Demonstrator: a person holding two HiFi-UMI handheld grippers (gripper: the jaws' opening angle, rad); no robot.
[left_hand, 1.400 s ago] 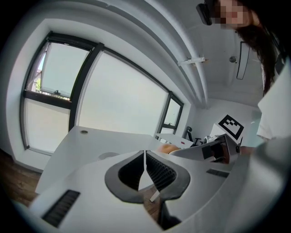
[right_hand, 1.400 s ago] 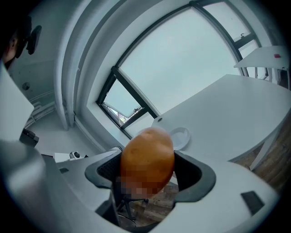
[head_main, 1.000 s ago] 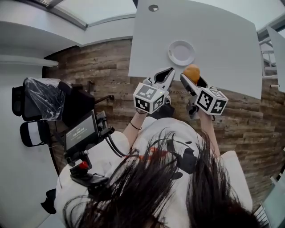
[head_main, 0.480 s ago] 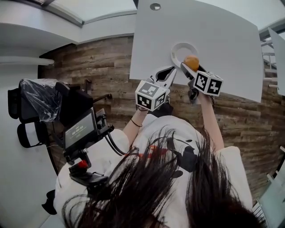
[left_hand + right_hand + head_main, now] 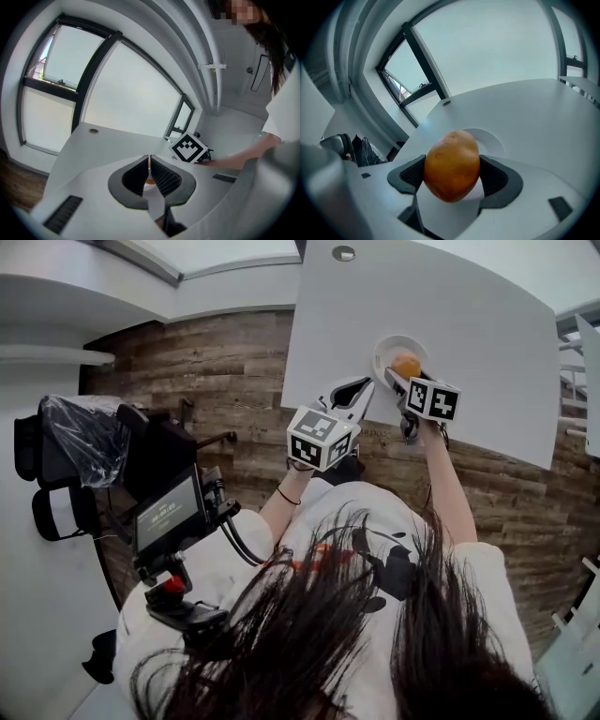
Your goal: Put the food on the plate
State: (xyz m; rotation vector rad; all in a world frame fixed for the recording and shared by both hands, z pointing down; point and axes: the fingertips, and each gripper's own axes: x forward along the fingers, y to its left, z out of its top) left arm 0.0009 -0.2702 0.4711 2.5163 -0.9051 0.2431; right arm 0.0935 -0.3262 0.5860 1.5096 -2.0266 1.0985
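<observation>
Far to the left of the plate [image 5: 386, 341], off the white table [image 5: 487, 324] and over the wooden floor [image 5: 216, 362], stands a dark chair wrapped in clear plastic [image 5: 84, 437]. Also left of the plate, but closer to the person, is a small dark screen [image 5: 169, 517] on a stand, with a red knob [image 5: 175, 586] on the same stand.

Just left of the plate, at the table's near edge, is the left gripper [image 5: 149, 161]. Its jaws are clenched, the tips meeting with only a thin slit lower down, and nothing is gripped between them. Its marker cube [image 5: 321, 437] lies on the person's side of the plate, over the floor.

The plate itself is white and round and lies on the table close to the near edge. A small round grommet [image 5: 344, 253] is set into the tabletop left of the plate and farther from the person.

The right gripper [image 5: 452, 173] reaches in from the near side of the plate. It is grasping the food [image 5: 406, 365], an orange-brown, egg-shaped piece, with a ribbed pad pressed against each flank. In the head view the food lies over the plate's near half, and in the right gripper view the plate's rim curves just behind it. I cannot tell whether the food touches the plate. The right gripper's marker cube [image 5: 433, 399] is just right of the plate on the near side, at the table's edge.
</observation>
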